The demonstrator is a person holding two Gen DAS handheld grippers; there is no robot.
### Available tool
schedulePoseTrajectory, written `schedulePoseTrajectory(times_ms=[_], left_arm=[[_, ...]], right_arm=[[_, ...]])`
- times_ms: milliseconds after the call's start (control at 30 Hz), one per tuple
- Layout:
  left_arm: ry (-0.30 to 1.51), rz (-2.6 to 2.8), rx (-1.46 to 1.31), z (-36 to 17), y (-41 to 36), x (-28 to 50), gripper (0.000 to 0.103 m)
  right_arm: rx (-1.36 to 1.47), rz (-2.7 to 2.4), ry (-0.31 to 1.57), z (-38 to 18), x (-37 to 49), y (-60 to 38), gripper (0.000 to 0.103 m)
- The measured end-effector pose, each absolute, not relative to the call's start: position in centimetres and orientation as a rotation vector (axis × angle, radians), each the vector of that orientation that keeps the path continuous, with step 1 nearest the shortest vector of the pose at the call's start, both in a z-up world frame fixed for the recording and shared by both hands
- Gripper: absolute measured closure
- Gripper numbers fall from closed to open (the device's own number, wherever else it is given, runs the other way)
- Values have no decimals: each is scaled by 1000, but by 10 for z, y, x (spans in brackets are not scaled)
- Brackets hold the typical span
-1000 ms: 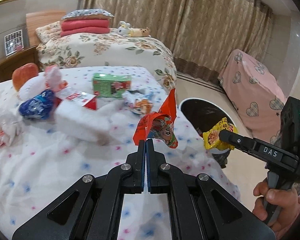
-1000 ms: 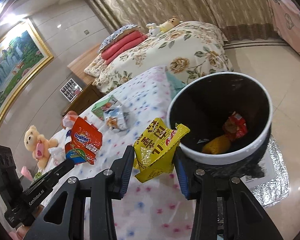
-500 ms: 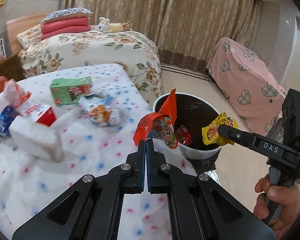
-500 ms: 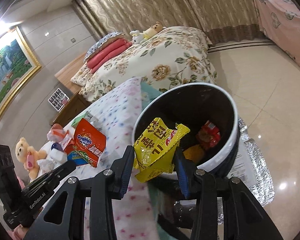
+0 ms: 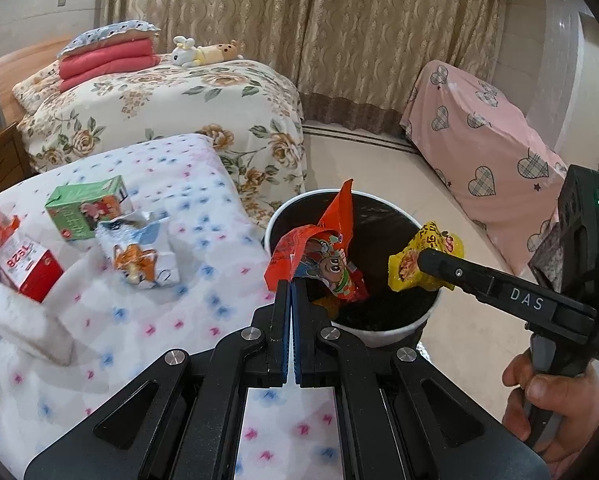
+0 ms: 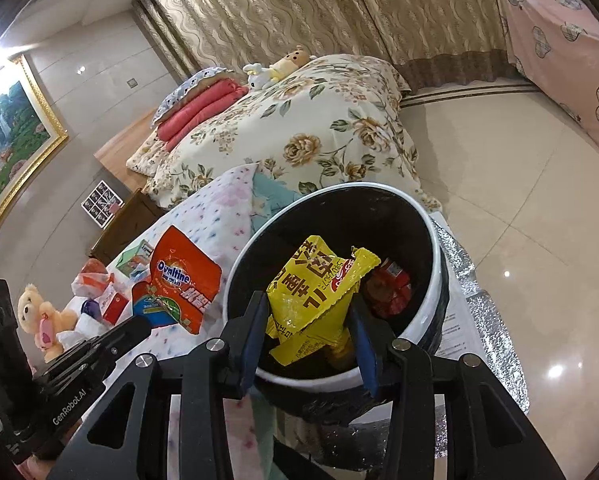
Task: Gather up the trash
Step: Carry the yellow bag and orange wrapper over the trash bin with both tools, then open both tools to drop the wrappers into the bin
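- "DAS": white capitals on the black finger arm of the right gripper (image 5: 417, 266), left wrist view.
- "GenRobot.AI": white lettering along the black arm of the left gripper (image 6: 147, 326), right wrist view.
- "Ovaltine": white script on a blue oval on the orange packet (image 6: 181, 280) held by the left gripper; white characters below it could not be read.
- Large red Korean-style characters on the yellow wrapper (image 6: 311, 292), not legible as words.
- Digits resembling "825" or "8Z5L": red print on the red-and-white carton (image 5: 25, 266) on the bed, uncertain.
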State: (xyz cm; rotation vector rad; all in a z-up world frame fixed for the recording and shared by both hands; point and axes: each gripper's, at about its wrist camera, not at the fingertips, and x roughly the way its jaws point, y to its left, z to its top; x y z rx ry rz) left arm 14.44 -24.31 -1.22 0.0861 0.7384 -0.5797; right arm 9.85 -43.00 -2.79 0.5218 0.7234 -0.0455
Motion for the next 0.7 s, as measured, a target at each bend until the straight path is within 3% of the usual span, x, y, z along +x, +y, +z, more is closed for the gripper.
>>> schedulePoseTrajectory(times_ms=[700], left_arm=[[762, -612, 95, -13, -269, 162, 101]], right_arm=[[512, -84, 756, -35, 119, -448, 57]])
